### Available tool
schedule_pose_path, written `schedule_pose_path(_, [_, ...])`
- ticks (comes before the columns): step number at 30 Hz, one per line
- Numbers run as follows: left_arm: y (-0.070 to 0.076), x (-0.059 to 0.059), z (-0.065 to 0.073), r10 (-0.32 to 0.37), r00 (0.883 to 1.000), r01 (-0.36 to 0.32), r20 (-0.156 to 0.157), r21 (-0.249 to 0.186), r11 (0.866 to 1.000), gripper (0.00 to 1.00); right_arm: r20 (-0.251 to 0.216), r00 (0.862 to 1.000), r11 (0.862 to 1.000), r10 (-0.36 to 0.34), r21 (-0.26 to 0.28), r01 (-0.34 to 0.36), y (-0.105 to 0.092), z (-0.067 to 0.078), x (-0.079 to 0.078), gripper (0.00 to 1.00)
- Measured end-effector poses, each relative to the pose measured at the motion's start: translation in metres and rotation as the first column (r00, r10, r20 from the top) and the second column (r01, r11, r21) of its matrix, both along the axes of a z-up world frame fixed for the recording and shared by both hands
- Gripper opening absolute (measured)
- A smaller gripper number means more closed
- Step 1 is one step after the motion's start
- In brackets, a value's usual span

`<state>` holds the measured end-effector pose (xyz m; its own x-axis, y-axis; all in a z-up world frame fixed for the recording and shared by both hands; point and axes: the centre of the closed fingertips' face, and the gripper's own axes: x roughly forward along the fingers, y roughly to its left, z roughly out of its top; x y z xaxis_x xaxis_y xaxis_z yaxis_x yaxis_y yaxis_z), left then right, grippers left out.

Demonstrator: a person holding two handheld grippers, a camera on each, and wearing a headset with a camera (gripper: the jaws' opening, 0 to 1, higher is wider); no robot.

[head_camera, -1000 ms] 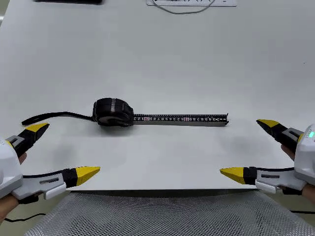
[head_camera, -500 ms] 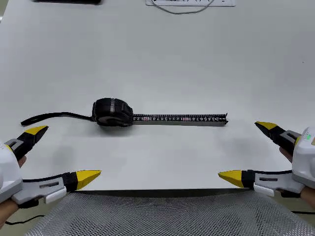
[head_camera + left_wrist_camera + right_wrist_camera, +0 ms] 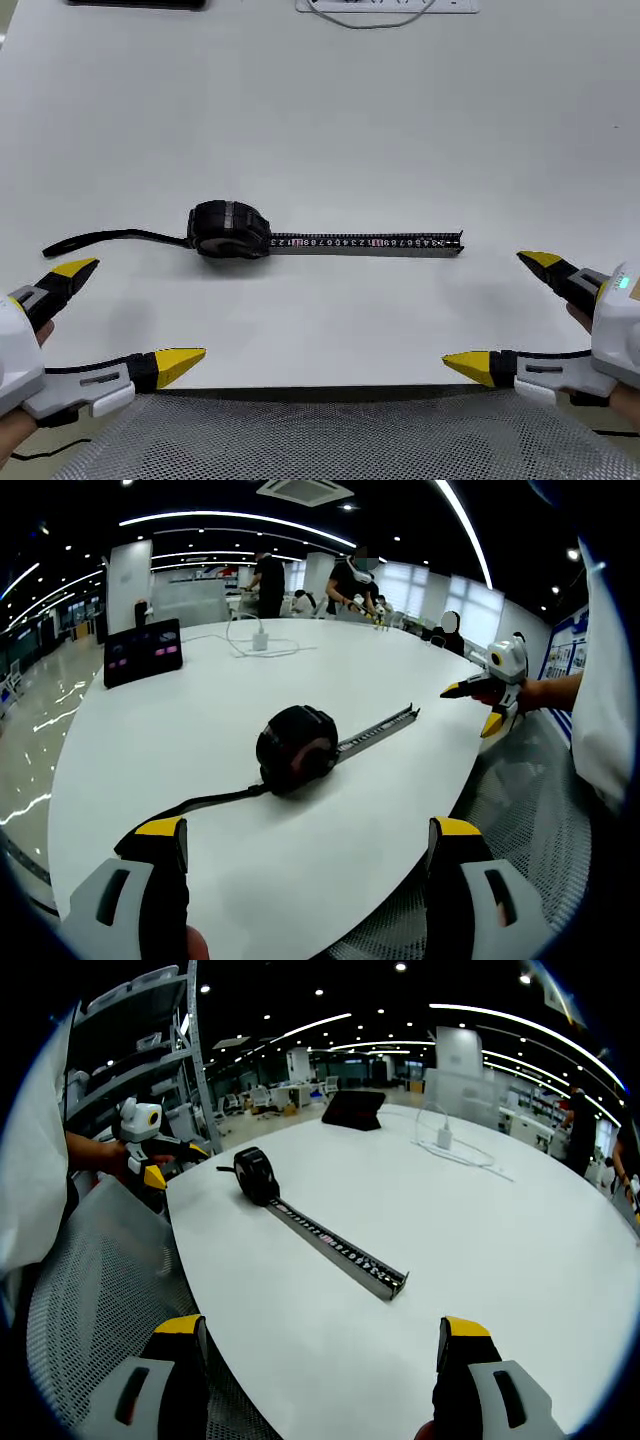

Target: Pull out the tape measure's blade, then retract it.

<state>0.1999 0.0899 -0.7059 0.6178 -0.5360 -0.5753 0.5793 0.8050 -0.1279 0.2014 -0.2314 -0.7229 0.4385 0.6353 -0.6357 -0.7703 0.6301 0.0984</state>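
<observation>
A black tape measure [image 3: 229,230] lies on the white table [image 3: 330,120], its blade [image 3: 365,242] drawn out to the right and resting flat, hook end [image 3: 459,241] free. A black wrist strap [image 3: 105,238] trails left from the case. My left gripper [image 3: 130,312] hovers open at the near left table edge, well short of the case [image 3: 296,748]. My right gripper [image 3: 505,310] is open at the near right edge, apart from the blade tip [image 3: 396,1282]. Each gripper view shows the other gripper across the table: right gripper [image 3: 480,705], left gripper [image 3: 175,1165]. Nothing is held.
A white power strip with cable [image 3: 385,8] sits at the far table edge, and a dark tablet [image 3: 144,650] stands beside it. A grey mesh chair back [image 3: 330,435] lies just below the near table edge. Other people stand far behind.
Both grippers have drifted slightly toward the near edge; the tape measure and its blade have not moved.
</observation>
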Motion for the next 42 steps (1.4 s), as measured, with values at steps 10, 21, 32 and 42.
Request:
schedule_pose_path(10, [-0.002, 0.001, 0.0, 0.003, 1.0, -0.003, 0.001, -0.005, 1.0, 0.97, -0.004, 1.0, 1.0, 0.004, 0.001, -0.004, -0.001, 0.0, -0.001, 0.95])
schedule_pose_path(21, [-0.005, 0.002, 0.003, 0.006, 1.0, -0.006, 0.004, -0.012, 1.0, 0.97, -0.006, 1.0, 1.0, 0.001, 0.004, -0.001, -0.001, -0.001, -0.002, 0.96])
schedule_pose_path(32, [-0.014, 0.015, 0.004, 0.039, 0.999, -0.038, 0.021, -0.02, 0.999, 0.97, 0.0, 1.0, 1.0, -0.002, 0.008, 0.002, -0.002, 0.001, 0.004, 0.96])
schedule_pose_path(42, [-0.03, 0.023, 0.001, 0.043, 0.999, -0.042, 0.019, -0.03, 0.999, 0.97, 0.01, 1.0, 1.0, 0.0, 0.003, 0.0, -0.004, 0.002, 0.01, 0.96])
